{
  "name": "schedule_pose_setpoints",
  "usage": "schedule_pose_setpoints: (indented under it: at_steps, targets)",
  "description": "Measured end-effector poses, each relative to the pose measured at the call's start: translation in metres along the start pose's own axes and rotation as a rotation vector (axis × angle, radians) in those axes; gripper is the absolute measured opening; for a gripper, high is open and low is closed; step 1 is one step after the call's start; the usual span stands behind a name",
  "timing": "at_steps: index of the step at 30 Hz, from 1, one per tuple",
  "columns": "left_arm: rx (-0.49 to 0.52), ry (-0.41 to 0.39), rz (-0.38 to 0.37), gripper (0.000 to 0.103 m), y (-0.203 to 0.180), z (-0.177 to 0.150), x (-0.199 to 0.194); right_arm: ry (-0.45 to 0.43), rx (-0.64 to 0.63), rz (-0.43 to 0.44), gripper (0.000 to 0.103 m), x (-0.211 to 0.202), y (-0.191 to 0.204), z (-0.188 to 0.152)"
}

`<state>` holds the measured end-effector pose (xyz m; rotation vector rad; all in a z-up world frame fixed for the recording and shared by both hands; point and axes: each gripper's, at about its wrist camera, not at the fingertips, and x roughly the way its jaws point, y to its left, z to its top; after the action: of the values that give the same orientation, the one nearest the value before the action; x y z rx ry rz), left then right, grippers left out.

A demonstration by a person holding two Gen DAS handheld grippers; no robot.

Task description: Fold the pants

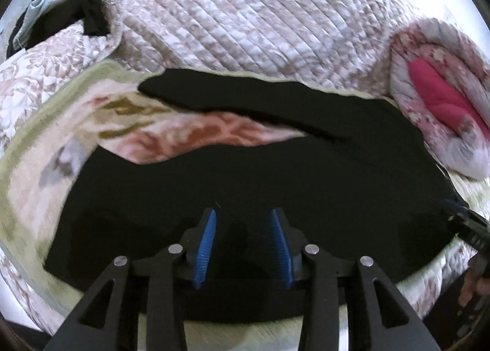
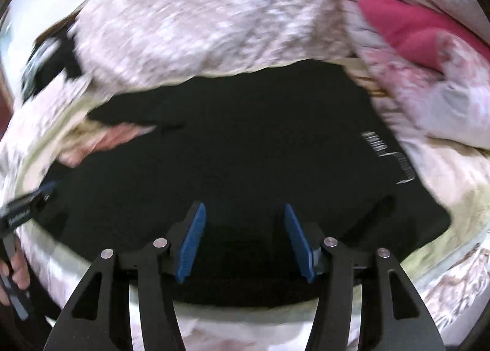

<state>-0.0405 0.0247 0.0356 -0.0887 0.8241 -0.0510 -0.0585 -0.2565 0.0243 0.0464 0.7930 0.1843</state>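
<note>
The black pants [image 1: 245, 185] lie flat and low, so a claw can pass over them. At 12 o'clock the big quilt [image 1: 245, 20] humps up like a wall. At 2 o'clock a rolled pink blanket [image 1: 441, 100] blocks the way, touching the pants' edge.

Left gripper [image 1: 243, 216] fingers spread, right gripper [image 2: 243, 210] fingers spread wider

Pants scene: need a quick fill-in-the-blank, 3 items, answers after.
1. The pants are ____ in colour.
2. Both the left gripper and right gripper have their jaws ____.
3. The pads on the fingers are ____ in colour.
Answers: black; open; blue
</note>
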Motion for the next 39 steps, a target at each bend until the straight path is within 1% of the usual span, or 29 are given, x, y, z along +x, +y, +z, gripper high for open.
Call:
schedule_pose_setpoints:
  at_steps: [4, 6, 7, 8, 12, 14, 18, 22, 26, 28, 31, 35, 37, 39]
  targets:
    - [0.015, 0.031, -0.006, 0.041, -0.008, -0.015, 0.003, 0.033, -0.081, 0.006, 0.054, 0.006, 0.025, -0.015]
    - [0.017, 0.05, -0.005, 0.041, -0.01, -0.022, 0.007, 0.038, -0.108, -0.012, 0.057, 0.009, 0.032, -0.02]
    - [0.019, 0.055, 0.0, 0.041, -0.011, -0.024, 0.009, 0.036, -0.122, -0.017, 0.06, 0.009, 0.034, -0.022]
    - [0.023, 0.054, 0.005, 0.041, -0.012, -0.027, 0.01, 0.037, -0.13, -0.019, 0.062, 0.01, 0.035, -0.022]
    - [0.034, 0.047, 0.005, 0.046, -0.015, -0.03, 0.011, 0.039, -0.125, -0.026, 0.065, 0.012, 0.036, -0.025]
    - [0.039, 0.045, 0.008, 0.047, -0.016, -0.032, 0.012, 0.047, -0.131, -0.027, 0.07, 0.014, 0.039, -0.024]
    - [0.053, 0.048, 0.013, 0.048, -0.019, -0.032, 0.011, 0.086, -0.151, -0.036, 0.07, 0.013, 0.042, -0.016]
    - [0.054, 0.082, -0.018, 0.048, -0.016, -0.023, 0.01, 0.058, -0.105, 0.005, 0.07, 0.005, 0.032, 0.003]
    - [0.073, 0.078, -0.024, 0.048, -0.009, -0.004, 0.014, 0.06, -0.109, 0.002, 0.07, 0.014, 0.018, 0.03]
    - [0.073, 0.082, -0.034, 0.048, -0.003, 0.01, 0.019, 0.078, -0.087, 0.027, 0.07, 0.022, 0.006, 0.047]
    - [0.087, 0.082, -0.043, 0.048, 0.003, 0.036, 0.031, 0.061, -0.099, 0.042, 0.07, 0.031, -0.005, 0.073]
    - [0.145, 0.07, -0.034, 0.05, 0.005, 0.077, 0.056, 0.057, -0.155, 0.046, 0.07, 0.053, -0.015, 0.112]
    - [0.149, 0.073, -0.042, 0.052, 0.007, 0.097, 0.073, 0.065, -0.173, 0.061, 0.07, 0.067, -0.021, 0.128]
    - [0.142, 0.075, -0.036, 0.056, 0.01, 0.116, 0.091, 0.073, -0.186, 0.063, 0.07, 0.084, -0.029, 0.144]
